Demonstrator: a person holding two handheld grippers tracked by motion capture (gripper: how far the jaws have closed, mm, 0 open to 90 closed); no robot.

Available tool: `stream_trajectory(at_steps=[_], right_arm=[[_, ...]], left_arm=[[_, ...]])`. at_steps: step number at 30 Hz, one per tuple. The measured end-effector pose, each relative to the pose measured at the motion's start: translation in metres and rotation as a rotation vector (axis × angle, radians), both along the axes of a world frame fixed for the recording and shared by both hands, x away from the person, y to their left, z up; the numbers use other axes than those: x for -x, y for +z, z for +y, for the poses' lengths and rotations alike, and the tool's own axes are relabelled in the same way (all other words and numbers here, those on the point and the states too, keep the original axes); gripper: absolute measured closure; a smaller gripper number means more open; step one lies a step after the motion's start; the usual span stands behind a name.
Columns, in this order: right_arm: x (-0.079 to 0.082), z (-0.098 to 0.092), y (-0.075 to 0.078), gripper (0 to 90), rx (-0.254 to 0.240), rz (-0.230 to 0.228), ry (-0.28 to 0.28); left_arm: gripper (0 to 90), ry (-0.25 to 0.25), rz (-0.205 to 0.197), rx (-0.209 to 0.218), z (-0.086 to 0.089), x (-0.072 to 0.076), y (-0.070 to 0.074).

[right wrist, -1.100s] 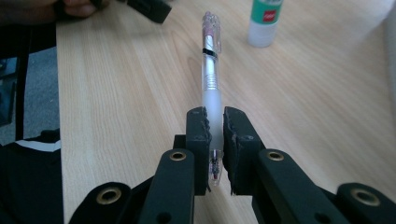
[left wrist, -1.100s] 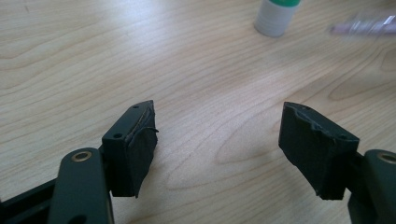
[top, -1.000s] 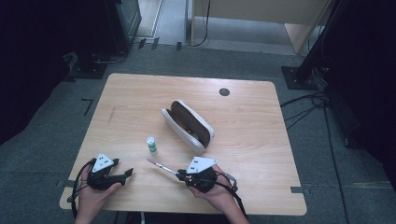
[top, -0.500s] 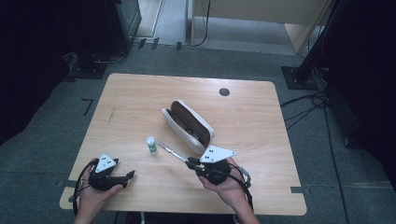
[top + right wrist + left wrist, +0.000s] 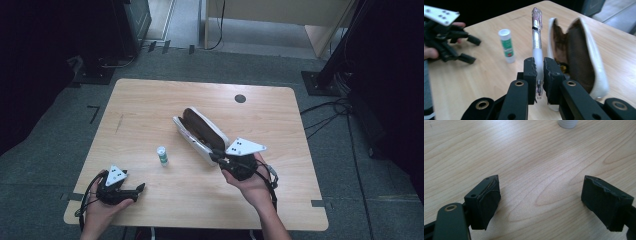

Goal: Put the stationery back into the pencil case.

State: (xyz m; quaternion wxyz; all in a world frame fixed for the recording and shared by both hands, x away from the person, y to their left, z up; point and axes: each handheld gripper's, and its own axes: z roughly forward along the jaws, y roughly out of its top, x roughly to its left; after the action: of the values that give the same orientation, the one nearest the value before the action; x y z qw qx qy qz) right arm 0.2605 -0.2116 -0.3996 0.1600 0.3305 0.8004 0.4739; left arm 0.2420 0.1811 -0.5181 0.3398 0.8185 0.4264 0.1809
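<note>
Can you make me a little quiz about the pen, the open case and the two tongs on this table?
1. True or false: the right tongs are shut on the pen.
2. Which thing stands upright on the table between the two hands? A) a cup B) a glue stick C) a book
3. Fill in: the pencil case lies ____, with its brown lining showing.

Key:
1. True. The pads clamp the clear pen, which points up past the case.
2. B. The glue stick stands alone, touching nothing.
3. Open. Something yellowish sits inside it, too dark to name. The left tongs are open and hold nothing.
</note>
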Motion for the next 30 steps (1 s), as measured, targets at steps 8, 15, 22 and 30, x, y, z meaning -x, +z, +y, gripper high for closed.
stream_trajectory(at_steps=[8, 15, 22, 30], right_arm=[[-0.025, -0.006, -0.002, 81.1, 0.014, 0.031, -0.061], [-0.042, 0.001, -0.003, 81.0, 0.066, 0.049, -0.085], [-0.052, 0.007, -0.005, 80.9, 0.083, 0.067, -0.102], [-0.064, 0.012, -0.007, 80.8, 0.093, 0.082, -0.112]], left_arm=[[15.8, -0.001, -0.002, -0.002, 0.000, 0.000, 0.000], [15.9, -0.002, -0.001, -0.004, 0.000, 0.000, 0.000], [15.9, -0.004, -0.002, -0.006, 0.000, 0.000, 0.000], [15.9, -0.003, 0.000, -0.004, 0.000, 0.000, 0.000]])
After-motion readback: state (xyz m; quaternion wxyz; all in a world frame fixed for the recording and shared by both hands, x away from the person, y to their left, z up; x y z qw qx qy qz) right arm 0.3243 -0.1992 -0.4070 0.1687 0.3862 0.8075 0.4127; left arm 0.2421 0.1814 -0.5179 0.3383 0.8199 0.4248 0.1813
